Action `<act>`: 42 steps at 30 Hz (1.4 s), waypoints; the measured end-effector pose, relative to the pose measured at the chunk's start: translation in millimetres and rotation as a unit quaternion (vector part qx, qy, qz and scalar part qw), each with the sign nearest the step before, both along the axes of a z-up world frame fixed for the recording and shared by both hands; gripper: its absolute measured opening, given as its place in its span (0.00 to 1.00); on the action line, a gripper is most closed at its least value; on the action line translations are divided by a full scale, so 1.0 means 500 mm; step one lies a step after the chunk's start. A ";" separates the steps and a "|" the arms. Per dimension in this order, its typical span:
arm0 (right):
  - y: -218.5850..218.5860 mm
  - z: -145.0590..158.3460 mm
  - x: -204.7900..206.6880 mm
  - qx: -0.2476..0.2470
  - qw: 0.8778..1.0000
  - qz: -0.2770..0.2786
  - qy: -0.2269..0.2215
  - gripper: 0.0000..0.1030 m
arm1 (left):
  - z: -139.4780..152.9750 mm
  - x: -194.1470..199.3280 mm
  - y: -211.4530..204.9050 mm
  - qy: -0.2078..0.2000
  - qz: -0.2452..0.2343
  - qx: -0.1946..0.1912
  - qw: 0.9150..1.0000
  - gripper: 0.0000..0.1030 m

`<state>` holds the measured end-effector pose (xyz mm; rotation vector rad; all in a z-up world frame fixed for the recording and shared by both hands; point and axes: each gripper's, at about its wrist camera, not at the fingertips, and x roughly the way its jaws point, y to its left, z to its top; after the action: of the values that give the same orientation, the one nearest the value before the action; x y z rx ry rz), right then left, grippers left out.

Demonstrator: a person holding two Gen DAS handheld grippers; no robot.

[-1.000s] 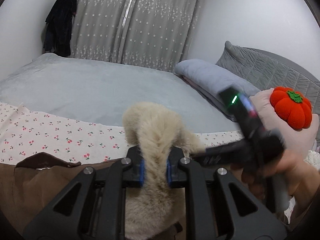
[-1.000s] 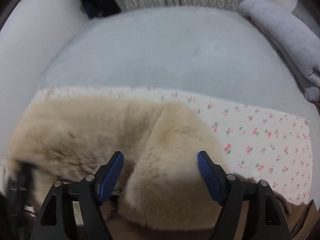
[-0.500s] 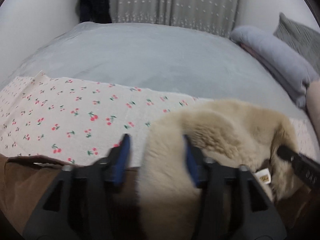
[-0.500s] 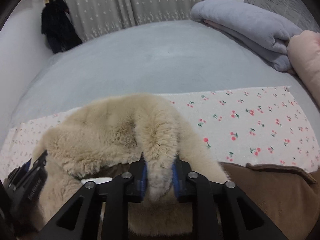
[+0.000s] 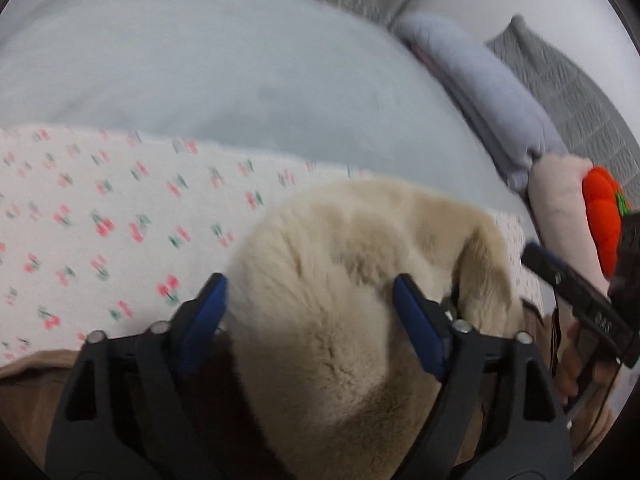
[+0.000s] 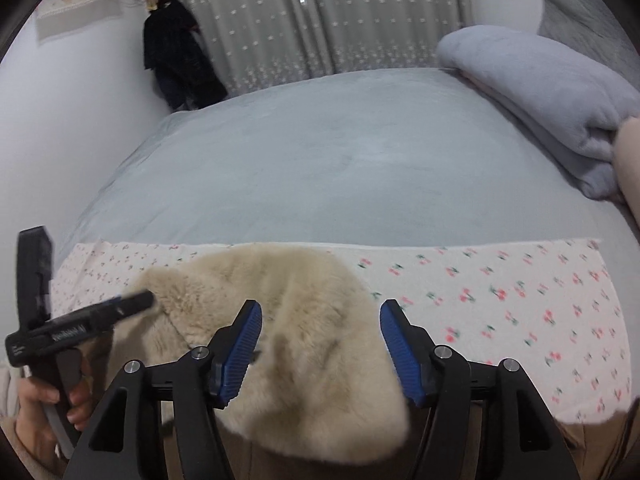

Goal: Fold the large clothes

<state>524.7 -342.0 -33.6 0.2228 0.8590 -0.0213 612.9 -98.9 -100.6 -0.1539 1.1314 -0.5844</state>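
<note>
Left wrist view: the left tool (image 5: 306, 304) has its two blue pads (image 5: 202, 320) set wide and is closing. The cream fur coat (image 5: 352, 280) bulges up between them. The right pad sits against the pile; whether the left pad touches is hard to tell, and nothing is pinched, so the tool is released. The coat lies on a cherry-print cloth (image 5: 100, 208) spread across the near edge of the grey bed (image 5: 224, 72), with a brown part of the garment (image 5: 24, 392) showing below. To the right, the right tool (image 5: 568, 292) points toward the coat's far side, a hand (image 5: 570, 364) under it. Further right are one folded grey blanket (image 5: 480, 80), one pink cushion (image 5: 560, 200) and one orange pumpkin toy (image 5: 602, 216). The picture is blurred.

Right wrist view: the right tool (image 6: 320, 340) is opening, its two blue pads (image 6: 240, 344) wide apart and free of the coat (image 6: 292, 320), which lies beneath and between them; the tool is released. The coat rests on the cloth (image 6: 520, 304) at the bed's (image 6: 340, 152) near edge. At left, the left tool (image 6: 132, 302) reaches to the coat's edge, held by a hand (image 6: 44, 404). One dark garment (image 6: 176, 52) hangs by the curtains (image 6: 320, 12), and the blanket (image 6: 540, 80) lies at the right.
</note>
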 end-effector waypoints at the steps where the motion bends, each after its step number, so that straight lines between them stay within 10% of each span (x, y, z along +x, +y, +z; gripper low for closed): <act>1: 0.002 -0.018 0.020 -0.011 1.000 -0.005 0.012 0.62 | -0.008 -0.009 -0.003 0.009 -0.008 -0.012 1.000 0.33; 4: -0.007 -0.077 0.054 -0.003 0.999 -0.004 0.048 0.62 | 0.026 -0.073 0.000 -0.067 -0.043 -0.053 0.995 0.22; 10: -0.058 -0.093 0.006 0.084 0.996 -0.024 0.030 0.12 | 0.114 -0.209 0.071 -0.230 -0.032 -0.148 0.961 0.20; 15: -0.128 -0.062 -0.084 0.180 0.982 -0.064 0.011 0.07 | 0.021 -0.123 0.075 -0.155 0.057 -0.125 0.978 0.20; 19: -0.177 -0.050 -0.087 0.132 0.984 -0.121 0.018 0.00 | -0.027 -0.075 0.026 -0.112 0.074 -0.051 0.990 0.38; 23: -0.164 -0.023 -0.122 0.102 0.991 -0.087 0.004 0.05 | 0.012 -0.088 0.049 -0.110 0.099 -0.052 0.988 0.74; 32: -0.154 0.039 -0.277 -0.009 0.998 -0.061 0.013 0.67 | 0.084 -0.193 0.144 -0.145 0.097 0.079 0.981 0.85; 42: -0.274 -0.016 -0.486 -0.084 0.985 -0.126 0.082 0.79 | 0.122 -0.369 0.225 -0.129 0.094 0.093 0.983 0.95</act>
<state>281.5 -479.2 -41.8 0.1718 0.9833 -0.3513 428.5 13.7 -39.6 -0.0219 0.9022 -0.3183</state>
